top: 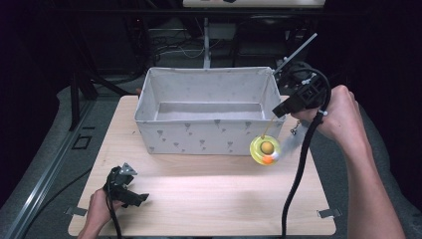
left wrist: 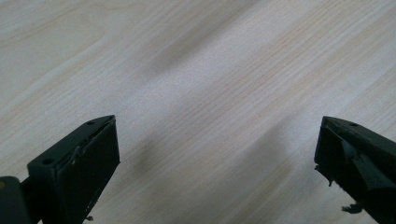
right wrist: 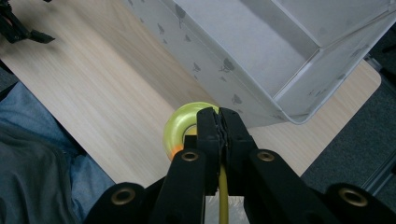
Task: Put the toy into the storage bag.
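Observation:
A translucent yellow ring toy [top: 265, 150] with a tan ball at its centre and an orange bit below hangs from a thin yellowish cord [top: 269, 126]. It dangles just in front of the right front corner of the white fabric box [top: 206, 134] and looks motion-blurred. My right gripper [top: 279, 110] is raised beside that corner and is shut on the cord. In the right gripper view the shut jaws pinch the cord [right wrist: 223, 196] with the ring [right wrist: 178, 127] below them. My left gripper [top: 135, 199] rests low at the table's front left, open over bare wood [left wrist: 217, 158].
The box [right wrist: 261, 56] is open-topped, patterned with small grey marks, and stands at the back middle of the wooden table [top: 209, 199]. Cables trail from both grippers toward the front edge. Dark floor and equipment surround the table. The person's lap lies below the table edge [right wrist: 42, 158].

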